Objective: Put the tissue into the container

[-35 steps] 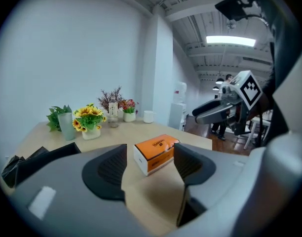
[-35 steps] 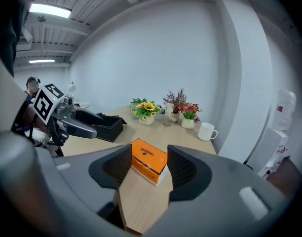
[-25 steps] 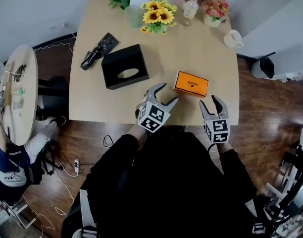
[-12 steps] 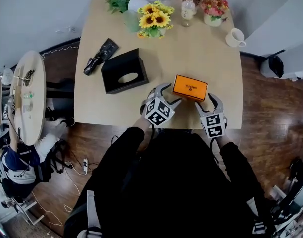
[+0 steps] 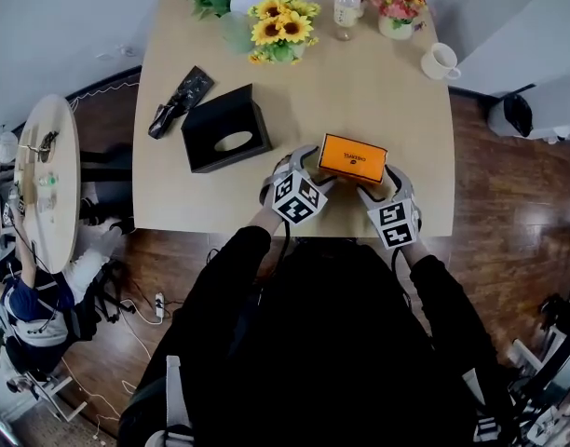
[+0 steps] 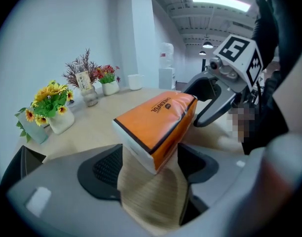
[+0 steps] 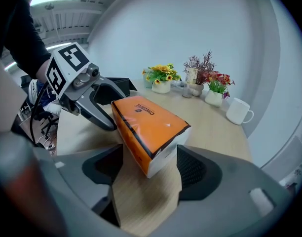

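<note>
My left gripper (image 5: 315,166) and right gripper (image 5: 383,182) have just been opening. Both sets of jaws are spread wide, each straddling one end of the orange tissue pack (image 5: 353,158) without pressing. It lies right of the black container (image 5: 225,128), apart from it. Probably light, soft, slick-wrapped — I'd squeeze the short ends gently.

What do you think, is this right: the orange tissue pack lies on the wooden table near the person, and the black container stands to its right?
No. In the head view the black container stands to the left of the orange tissue pack, not to its right. The rest is correct.
</note>
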Demonstrator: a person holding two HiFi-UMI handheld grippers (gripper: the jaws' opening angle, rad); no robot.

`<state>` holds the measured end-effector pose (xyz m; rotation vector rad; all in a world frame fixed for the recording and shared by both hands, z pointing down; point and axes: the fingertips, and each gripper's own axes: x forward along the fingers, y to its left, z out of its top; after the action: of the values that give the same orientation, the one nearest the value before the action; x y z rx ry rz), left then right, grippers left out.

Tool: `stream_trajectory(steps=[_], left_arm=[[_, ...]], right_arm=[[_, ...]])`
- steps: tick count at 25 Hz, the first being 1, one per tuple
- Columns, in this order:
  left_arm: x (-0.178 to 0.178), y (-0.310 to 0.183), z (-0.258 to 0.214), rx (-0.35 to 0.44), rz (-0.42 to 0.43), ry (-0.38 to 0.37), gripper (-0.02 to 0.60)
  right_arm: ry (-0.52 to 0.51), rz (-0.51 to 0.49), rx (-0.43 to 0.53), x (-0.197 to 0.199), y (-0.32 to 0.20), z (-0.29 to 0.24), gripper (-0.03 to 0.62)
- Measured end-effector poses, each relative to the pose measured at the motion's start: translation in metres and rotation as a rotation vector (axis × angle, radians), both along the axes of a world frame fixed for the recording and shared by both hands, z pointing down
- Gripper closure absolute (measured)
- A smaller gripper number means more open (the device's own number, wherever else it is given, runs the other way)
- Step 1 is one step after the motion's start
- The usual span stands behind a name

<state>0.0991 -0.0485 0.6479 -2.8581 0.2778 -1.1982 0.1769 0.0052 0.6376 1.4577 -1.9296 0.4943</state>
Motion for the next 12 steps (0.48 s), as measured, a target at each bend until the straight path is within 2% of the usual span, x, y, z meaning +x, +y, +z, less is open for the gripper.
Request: stream_trajectory(steps=[2,4,7,12], left_arm=[[0.0024,0.0021,0.0026,-0.002,0.005,-0.007,0.247],[0.0042,0.0048,0.0034,-0.009,0.001,-0.01,0.252],[0.0026,0.0047,0.0008,-0.024,-0.022,-0.004,0.31],[-0.0018,0.0093,-0.0011,-0.045,-0.037,0.004,0.324]], right_arm=[[-0.006,0.011,-0.003,0.0015,-0.0016,0.0005,0.253],[-0.015,0.021,-0.006,0.0037,-0.0009,0.0011,0.304],[-0.023,0.01,-0.006,0.0051,0.0,-0.0002,0.318],[-0.018,-0.012,0.002,0.0028,0.0026,-0.0035,0.324]])
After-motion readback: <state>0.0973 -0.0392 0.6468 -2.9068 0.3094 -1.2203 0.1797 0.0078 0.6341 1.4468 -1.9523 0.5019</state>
